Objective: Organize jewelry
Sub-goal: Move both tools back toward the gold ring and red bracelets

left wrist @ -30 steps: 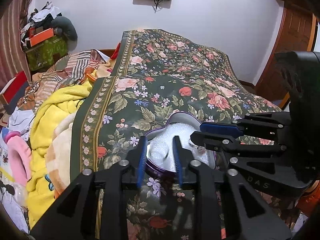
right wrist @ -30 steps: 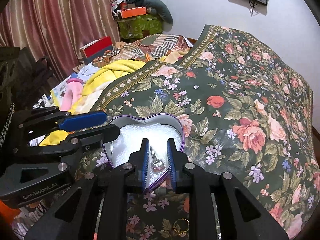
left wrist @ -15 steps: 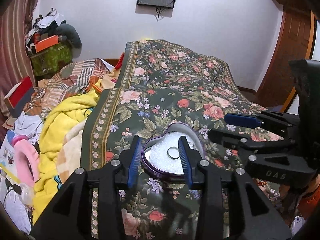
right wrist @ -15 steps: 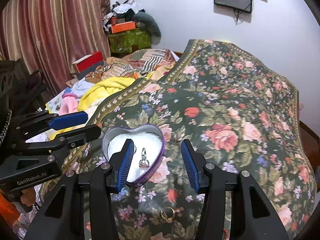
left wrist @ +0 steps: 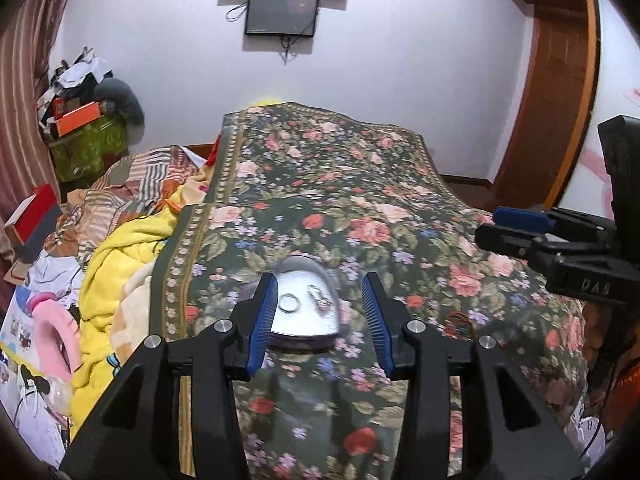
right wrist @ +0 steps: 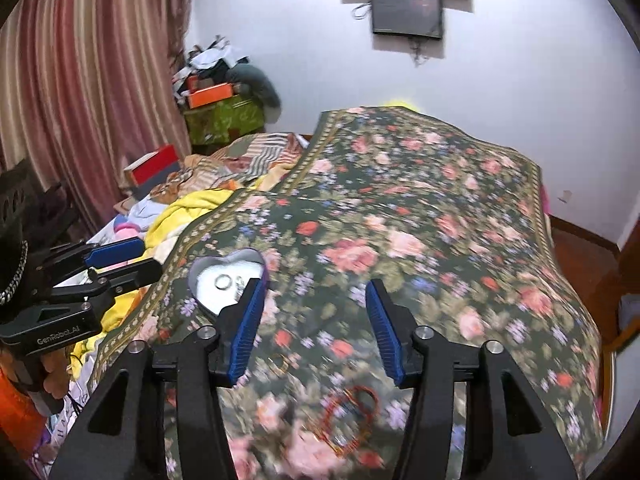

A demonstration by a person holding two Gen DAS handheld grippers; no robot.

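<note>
A heart-shaped purple tin (left wrist: 306,338) with white padding lies on the floral bedspread; it also shows in the right wrist view (right wrist: 208,270). Inside lie a silver ring (left wrist: 290,303) and a small pendant (left wrist: 320,300). My left gripper (left wrist: 320,320) is open and empty, raised above the tin. My right gripper (right wrist: 314,328) is open and empty, right of the tin. A small gold ring (right wrist: 280,362) and red-gold bangles (right wrist: 352,412) lie on the bedspread below the right gripper. The bangles show faintly in the left wrist view (left wrist: 458,322).
Yellow blanket (left wrist: 120,264) and piled clothes lie along the bed's left side. A green box with an orange box on top (right wrist: 220,112) stands at the far left corner. A wooden door (left wrist: 556,92) is at the right. The floral bedspread (right wrist: 420,220) stretches toward the wall.
Both grippers opened wider and pulled up and back from the tin. The pendant released by the right gripper now lies in the tin beside the ring. The right gripper swung right.
</note>
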